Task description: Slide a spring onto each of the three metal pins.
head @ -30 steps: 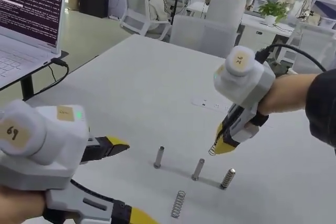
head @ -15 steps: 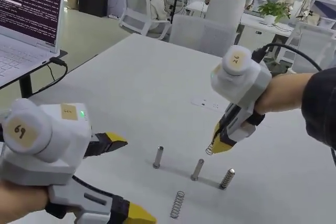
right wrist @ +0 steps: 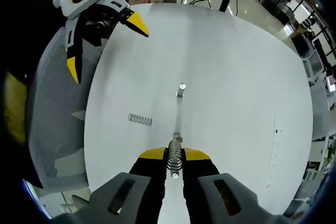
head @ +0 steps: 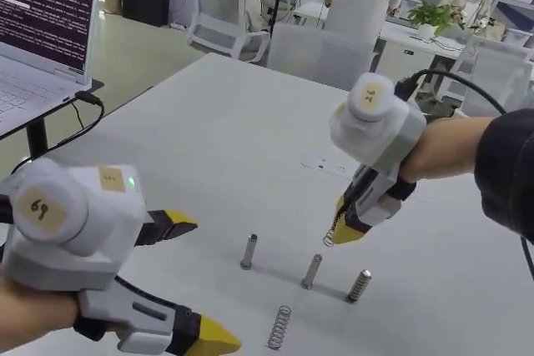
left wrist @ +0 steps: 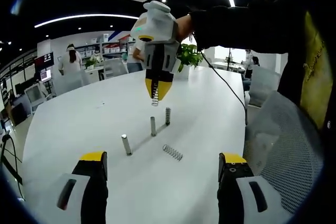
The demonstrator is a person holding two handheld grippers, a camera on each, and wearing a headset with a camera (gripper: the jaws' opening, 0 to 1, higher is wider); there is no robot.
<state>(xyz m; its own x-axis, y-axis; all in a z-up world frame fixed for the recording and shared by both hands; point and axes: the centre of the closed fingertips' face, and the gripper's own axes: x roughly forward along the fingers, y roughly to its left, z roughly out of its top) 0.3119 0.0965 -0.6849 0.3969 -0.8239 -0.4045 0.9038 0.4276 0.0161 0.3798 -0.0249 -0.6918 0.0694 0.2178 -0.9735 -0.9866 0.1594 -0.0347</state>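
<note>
The right gripper (head: 346,227) has its yellow-tipped jaws closed narrow on one spring (head: 329,238), pinched near its upper end so the coil hangs out below the tips. In the right gripper view that held spring (right wrist: 174,157) stands upright between the jaws. It hovers over the middle pin (head: 311,271), clear of its top. The gripper is tipped steeply down. The hand behind it reaches in from the right, with a dark sleeve on the forearm and a cable trailing off.

The left gripper (head: 200,281) holds nothing. Its jaws stand wide apart, low over the near left of the white table (head: 209,122) and pointing toward the pins from well short of them. The hand grips it from below at the near left edge.

Three metal pins stand upright in a row. The left pin (head: 249,250) and the middle pin are bare, and the right pin (head: 359,285) wears a spring down its length.

There are three springs: the one in the jaws, the one on the right pin, and a loose spring (head: 280,327) lying flat on the table just near of the middle pin.

An open laptop (head: 42,22) sits at the far left.
</note>
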